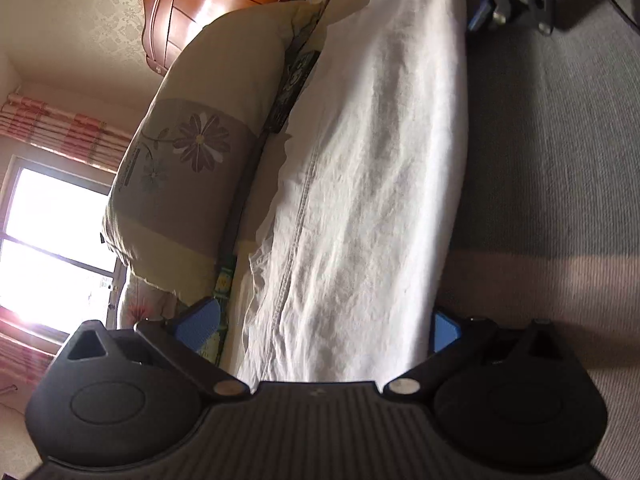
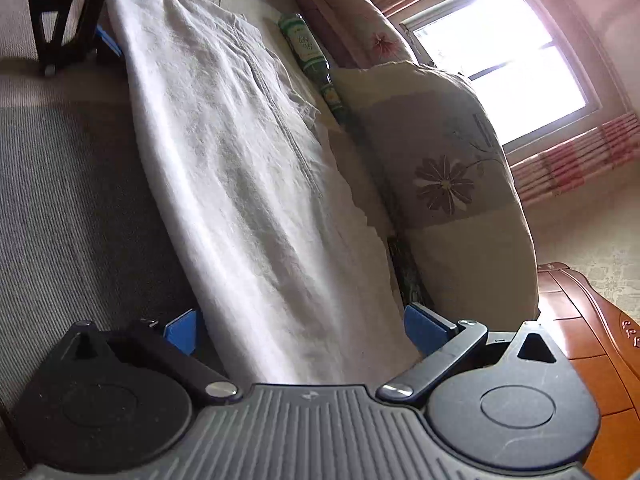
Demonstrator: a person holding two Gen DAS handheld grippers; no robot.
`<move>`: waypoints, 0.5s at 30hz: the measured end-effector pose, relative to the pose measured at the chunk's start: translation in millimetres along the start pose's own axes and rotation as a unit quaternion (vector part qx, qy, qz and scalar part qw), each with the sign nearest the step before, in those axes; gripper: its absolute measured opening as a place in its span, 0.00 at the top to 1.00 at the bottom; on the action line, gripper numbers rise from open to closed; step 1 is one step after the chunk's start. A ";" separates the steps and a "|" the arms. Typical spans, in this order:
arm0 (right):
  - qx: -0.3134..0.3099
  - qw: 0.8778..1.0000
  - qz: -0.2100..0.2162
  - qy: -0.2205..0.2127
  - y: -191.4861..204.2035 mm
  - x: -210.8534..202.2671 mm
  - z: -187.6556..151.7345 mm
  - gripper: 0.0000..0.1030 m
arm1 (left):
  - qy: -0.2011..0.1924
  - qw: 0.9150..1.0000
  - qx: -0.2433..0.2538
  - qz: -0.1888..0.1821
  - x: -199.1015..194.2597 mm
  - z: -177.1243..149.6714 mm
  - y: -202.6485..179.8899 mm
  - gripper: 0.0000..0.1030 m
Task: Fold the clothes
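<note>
A grey ribbed bed cover (image 1: 560,168) carries a long white wrinkled cloth garment (image 1: 360,160), folded into a band that runs from 6 toward 12 o'clock in both wrist views. A beige flower-print pillow (image 2: 452,184) lies beside it at 3 o'clock in the right view, a green bottle (image 2: 310,56) between them. The left hand-held gripper (image 1: 324,328) and right hand-held gripper (image 2: 304,328) both stand spread wide — blue pads flank the garment's ends without pinching it.
</note>
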State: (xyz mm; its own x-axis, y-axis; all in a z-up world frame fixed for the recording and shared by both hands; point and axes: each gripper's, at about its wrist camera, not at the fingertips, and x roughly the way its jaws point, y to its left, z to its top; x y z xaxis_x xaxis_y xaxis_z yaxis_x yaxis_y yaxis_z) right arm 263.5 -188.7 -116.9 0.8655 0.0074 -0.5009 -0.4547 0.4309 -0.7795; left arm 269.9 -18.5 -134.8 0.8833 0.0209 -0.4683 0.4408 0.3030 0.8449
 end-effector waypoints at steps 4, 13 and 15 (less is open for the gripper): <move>0.015 0.998 -0.033 0.053 -15.6 8.0 -30.6 0.00 | 0.050 0.998 0.022 0.028 4.8 -27.2 6.6 0.00; 0.016 1.000 -0.013 -0.010 4.2 10.0 11.2 0.00 | -0.008 0.998 0.046 0.029 7.4 12.4 -7.4 0.01; 0.010 1.000 -0.012 -0.014 3.9 12.6 12.4 0.00 | -0.015 0.998 0.056 0.025 9.4 15.8 -8.6 0.01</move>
State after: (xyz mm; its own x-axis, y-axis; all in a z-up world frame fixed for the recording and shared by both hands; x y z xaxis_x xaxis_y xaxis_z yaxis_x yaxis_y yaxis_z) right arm 275.3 -175.7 -121.6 0.8821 0.0217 -0.4706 -0.4291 0.4497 -0.7834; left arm 276.9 -35.9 -142.4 0.9081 0.0041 -0.4187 0.4101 0.1939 0.8912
